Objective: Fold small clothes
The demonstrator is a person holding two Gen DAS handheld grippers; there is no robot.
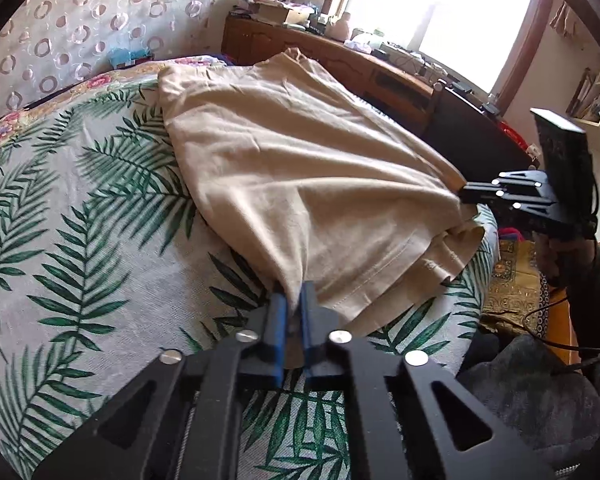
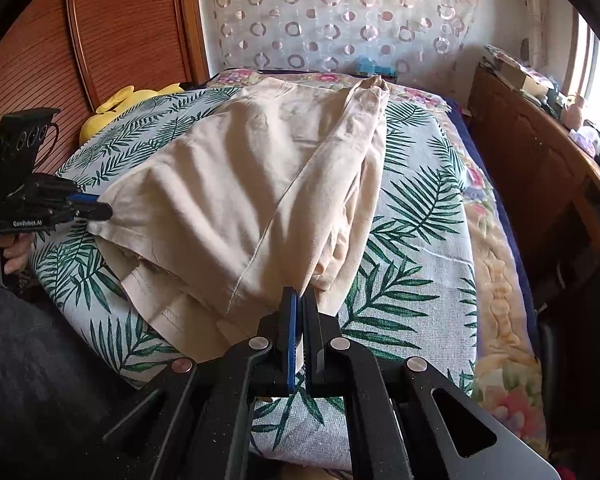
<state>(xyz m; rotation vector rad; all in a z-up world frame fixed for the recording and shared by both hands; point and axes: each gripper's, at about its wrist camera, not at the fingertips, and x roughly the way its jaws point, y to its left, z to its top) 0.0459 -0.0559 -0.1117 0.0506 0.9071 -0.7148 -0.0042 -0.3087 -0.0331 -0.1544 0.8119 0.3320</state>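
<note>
Left wrist: creased beige cotton garment (image 1: 300, 168)

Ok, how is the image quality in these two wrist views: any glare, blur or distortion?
Left wrist view: the window is blown out white; strong fisheye bending with dark corners; the beige garment stays sharp. Right wrist view: evenly lit, soft shadows in the garment's folds, same fisheye curvature.

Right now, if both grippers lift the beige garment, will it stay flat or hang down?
Probably it will sag: the beige garment already drapes in soft folds between the left gripper and right gripper. It looks thin, so likely light. Its loose lower layers may slide apart.
</note>
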